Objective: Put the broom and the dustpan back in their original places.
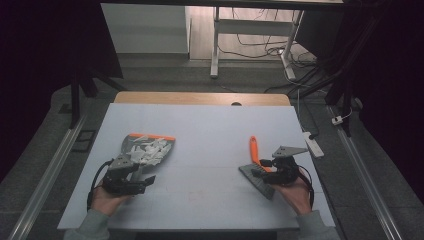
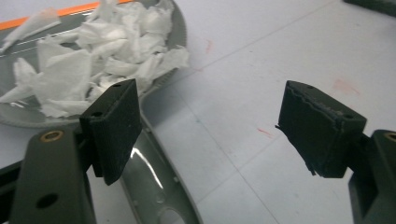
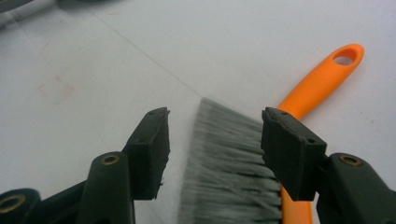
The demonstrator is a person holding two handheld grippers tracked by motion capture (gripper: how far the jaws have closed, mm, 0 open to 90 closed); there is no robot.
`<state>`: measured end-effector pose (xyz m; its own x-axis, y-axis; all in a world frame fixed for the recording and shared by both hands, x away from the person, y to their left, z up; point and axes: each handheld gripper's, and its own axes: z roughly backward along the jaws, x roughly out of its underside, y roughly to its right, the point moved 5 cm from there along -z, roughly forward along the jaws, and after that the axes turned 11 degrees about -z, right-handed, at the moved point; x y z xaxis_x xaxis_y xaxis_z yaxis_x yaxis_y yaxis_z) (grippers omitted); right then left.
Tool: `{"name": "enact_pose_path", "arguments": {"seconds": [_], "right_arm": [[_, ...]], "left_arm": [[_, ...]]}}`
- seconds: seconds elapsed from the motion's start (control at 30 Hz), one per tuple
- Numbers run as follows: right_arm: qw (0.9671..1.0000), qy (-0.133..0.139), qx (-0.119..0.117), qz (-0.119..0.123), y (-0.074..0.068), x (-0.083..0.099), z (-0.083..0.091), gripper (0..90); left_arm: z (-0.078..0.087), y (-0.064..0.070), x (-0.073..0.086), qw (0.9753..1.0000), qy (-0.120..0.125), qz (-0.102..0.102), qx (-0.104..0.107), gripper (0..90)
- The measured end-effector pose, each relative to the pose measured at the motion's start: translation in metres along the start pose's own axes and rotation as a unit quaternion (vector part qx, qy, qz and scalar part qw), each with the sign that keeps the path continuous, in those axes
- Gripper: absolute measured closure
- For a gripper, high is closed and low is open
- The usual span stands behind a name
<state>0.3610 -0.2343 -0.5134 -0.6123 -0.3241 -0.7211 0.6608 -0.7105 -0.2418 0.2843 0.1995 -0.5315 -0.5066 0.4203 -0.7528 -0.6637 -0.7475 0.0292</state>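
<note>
Left gripper [image 1: 131,181] with its fingers [image 2: 112,122] released and spread wide, grasping nothing. The grey dustpan [image 2: 28,119] lies just beyond and to the left of these fingers in the left gripper view, its handle [image 2: 154,182] passing beneath the left finger. Torn white paper scraps [image 2: 93,56] are heaped in the pan, whose far edge carries an orange strip [image 2: 70,10]. In the high view the dustpan [image 1: 167,146] rests on the white counter [image 1: 210,135], directly ahead of the left gripper.

Right gripper [image 1: 272,172] with its fingers [image 3: 292,156] likewise released, set apart on either side of the brush. The grey bristles [image 3: 229,172] lie on the counter between the two fingers; whether the fingers touch them cannot be told. The orange brush handle [image 3: 322,77] runs past the right finger and away, ending in a hanging hole.
</note>
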Motion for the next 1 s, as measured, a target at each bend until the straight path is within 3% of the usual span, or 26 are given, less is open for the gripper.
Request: {"name": "enact_pose_path", "arguments": {"seconds": [0.13, 0.47, 1.0], "right_arm": [[1.0, -0.001, 0.004, 0.0, -0.001, 0.009, 0.005, 41.9], [0.9999, 0.012, 0.008, 0.004, 0.001, 0.026, 0.021, 43.1], [0.9997, 0.006, 0.009, 0.022, 0.001, 0.028, 0.018, 43.1]], "left_arm": [[0.002, 0.004, 0.005, 0.9999, 0.0, -0.003, 0.01, 22.3], [0.01, 0.012, 0.012, 1.0, 0.004, -0.004, 0.008, 22.5], [0.009, 0.008, 0.012, 1.0, 0.002, 0.004, 0.005, 22.6]]}}
